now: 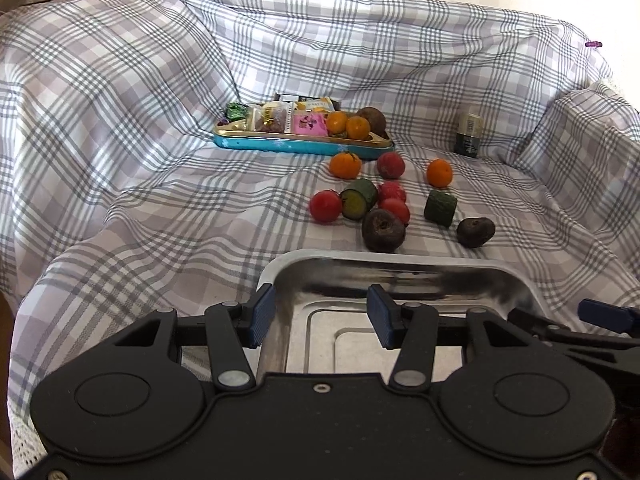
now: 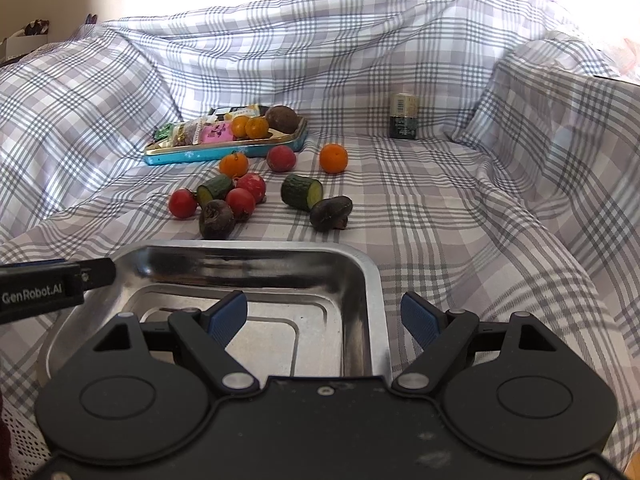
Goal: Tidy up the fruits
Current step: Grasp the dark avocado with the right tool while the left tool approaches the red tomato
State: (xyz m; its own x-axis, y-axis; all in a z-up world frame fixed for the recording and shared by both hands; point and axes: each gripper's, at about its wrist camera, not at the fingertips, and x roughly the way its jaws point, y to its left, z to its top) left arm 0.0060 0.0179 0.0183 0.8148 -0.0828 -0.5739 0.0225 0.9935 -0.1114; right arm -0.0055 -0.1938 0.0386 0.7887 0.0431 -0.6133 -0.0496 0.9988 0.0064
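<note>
1. Both the left hand-held gripper [image 1: 322, 316] and right hand-held gripper [image 2: 324, 318] are hovering wide open, gripping nothing.
2. The steel tray [image 2: 372, 280] is sitting empty; the fruits [image 2: 240, 196] are lying scattered on the checked cloth [image 2: 460, 208] beyond, so sorting looks unstarted.

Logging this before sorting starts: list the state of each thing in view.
Steel tray: empty.
Blue tin: open, holds snacks and fruit.
Loose fruit: scattered on the cloth.
Jar: upright.
Left gripper: open, empty.
Right gripper: open, empty.
</note>
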